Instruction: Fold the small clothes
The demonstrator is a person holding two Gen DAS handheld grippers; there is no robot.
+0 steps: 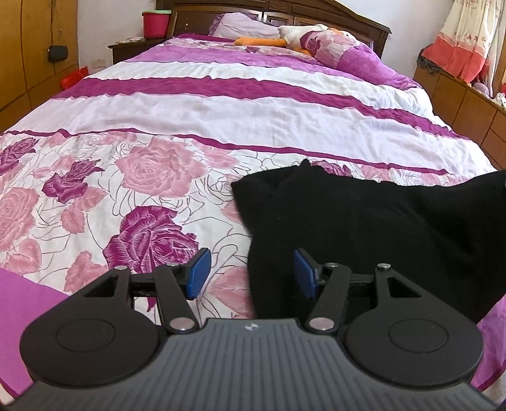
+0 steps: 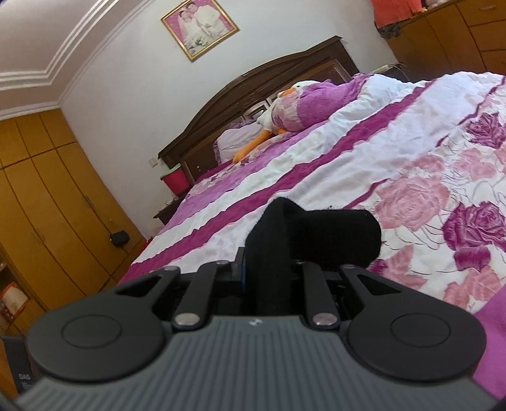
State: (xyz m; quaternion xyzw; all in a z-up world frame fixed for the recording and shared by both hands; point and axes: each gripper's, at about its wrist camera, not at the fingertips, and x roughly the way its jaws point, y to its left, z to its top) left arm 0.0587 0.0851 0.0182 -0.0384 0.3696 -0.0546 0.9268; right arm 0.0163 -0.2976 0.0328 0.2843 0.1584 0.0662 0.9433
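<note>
A black garment [image 1: 363, 221] lies on the floral bedspread [image 1: 151, 170] at the near right, with its right end lifted off to the right. My left gripper [image 1: 251, 273] hovers low over the garment's left edge. Its blue pads [image 1: 197, 273] stand apart, and the cloth's edge reaches in beside the right pad without being pinched. In the right wrist view my right gripper [image 2: 268, 268] is shut on a bunched fold of the black garment [image 2: 316, 234], which rises over the fingers and hides the pads. This view is tilted, with the bed sloping up to the right.
The bed runs far ahead, its cover striped purple and white [image 1: 253, 104]. A stuffed duck [image 1: 294, 36] and pillows lie by the dark headboard [image 2: 253, 95]. A red bucket [image 1: 155, 23] stands on the nightstand, with wooden wardrobes [image 2: 47, 205] on the left and low cabinets [image 1: 458, 95] on the right.
</note>
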